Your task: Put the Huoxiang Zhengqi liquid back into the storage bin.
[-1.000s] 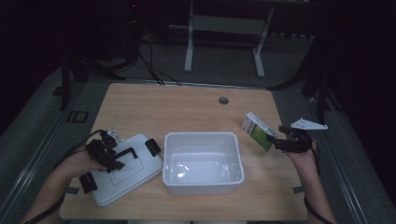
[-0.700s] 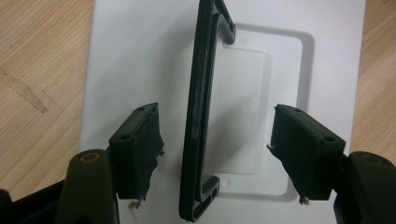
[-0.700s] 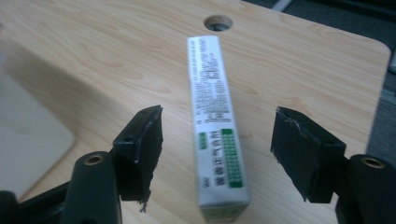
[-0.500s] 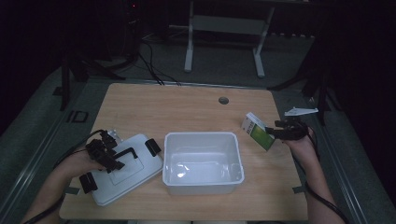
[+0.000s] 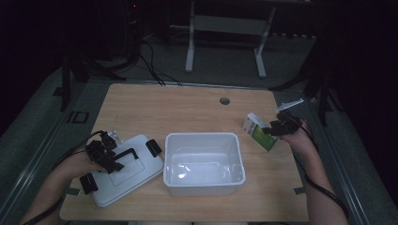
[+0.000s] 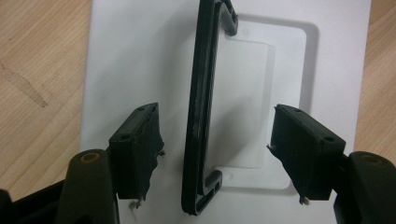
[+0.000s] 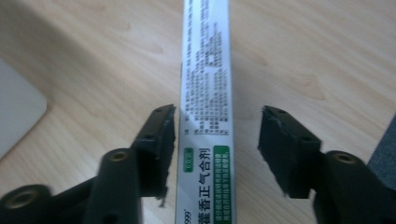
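A white lid (image 5: 141, 180) with a black handle (image 5: 124, 154) lies flat on the table's left part. My left gripper (image 5: 111, 158) hovers over it, open, its jaws on either side of the handle (image 6: 201, 116) without touching it; white lid (image 6: 135, 56) surface shows behind my left gripper (image 6: 217, 135). At the right, a green-and-white medicine box (image 5: 257, 131) rests on its narrow edge on the wood. My right gripper (image 5: 272, 129) is open around the box (image 7: 208, 70). One jaw sits close against the box's side and the other stands apart from it in the right gripper (image 7: 217, 135) view.
An empty white plastic bin (image 5: 202, 137) stands in the middle near the front edge, between both hands. A round cable hole (image 5: 225, 101) sits at the back of the wooden table (image 5: 178, 108). Dark floor and stand legs lie beyond the far edge.
My right gripper has moved left and farther from me, closing in around the medicine box, which stayed put. The left gripper and lid have not moved.
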### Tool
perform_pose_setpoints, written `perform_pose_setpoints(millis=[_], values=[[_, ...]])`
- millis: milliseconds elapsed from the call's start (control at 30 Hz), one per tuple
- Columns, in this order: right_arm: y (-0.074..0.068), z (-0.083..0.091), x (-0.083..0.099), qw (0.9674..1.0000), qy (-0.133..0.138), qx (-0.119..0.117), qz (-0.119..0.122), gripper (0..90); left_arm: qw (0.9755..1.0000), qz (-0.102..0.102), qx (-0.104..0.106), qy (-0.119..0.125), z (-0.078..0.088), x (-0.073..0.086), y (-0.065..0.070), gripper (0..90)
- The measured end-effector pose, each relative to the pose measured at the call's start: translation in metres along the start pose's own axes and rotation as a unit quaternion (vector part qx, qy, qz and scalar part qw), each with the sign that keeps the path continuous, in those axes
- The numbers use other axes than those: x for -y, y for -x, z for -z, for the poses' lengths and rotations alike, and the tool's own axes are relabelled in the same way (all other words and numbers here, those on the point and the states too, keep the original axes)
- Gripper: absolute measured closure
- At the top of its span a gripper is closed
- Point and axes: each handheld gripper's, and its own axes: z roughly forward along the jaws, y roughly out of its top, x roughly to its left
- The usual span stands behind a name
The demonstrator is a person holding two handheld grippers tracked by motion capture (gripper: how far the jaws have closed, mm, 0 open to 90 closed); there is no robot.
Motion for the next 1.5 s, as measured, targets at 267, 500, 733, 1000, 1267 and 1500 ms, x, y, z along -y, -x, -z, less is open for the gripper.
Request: perform_pose_setpoints(millis=[267, 500, 733, 1000, 1267, 1500], values=[[-0.003, -0.006, -0.013, 0.9973, -0.067, 0.006, 0.03, 49.2, 1.0, -0.001, 0.002, -0.003, -0.001, 0.0, 0.0, 33.5], [-0.008, -0.014, -0.027, 0.9885, -0.14, 0.009, 0.055, 51.9, 0.9999, -0.004, 0.001, -0.009, -0.003, -0.001, 0.0, 33.4], [-0.008, -0.024, -0.03, 0.9815, -0.183, 0.003, 0.056, 52.4, 0.9999, -0.004, 0.001, -0.011, -0.004, -0.001, 0.0, 33.4], [-0.007, -0.029, -0.031, 0.9793, -0.196, -0.007, 0.05, 60.4, 0.9999, -0.004, 0.001, -0.014, -0.005, 0.001, 0.0, 33.4], [-0.009, -0.029, -0.033, 0.9765, -0.208, -0.014, 0.053, 62.7, 0.9999, -0.003, 0.001, -0.014, -0.007, 0.001, 0.001, 33.4], [-0.01, -0.023, -0.032, 0.9765, -0.205, -0.013, 0.066, 63.6, 0.9999, -0.003, 0.001, -0.016, -0.007, 0.001, 0.0, 33.4]])
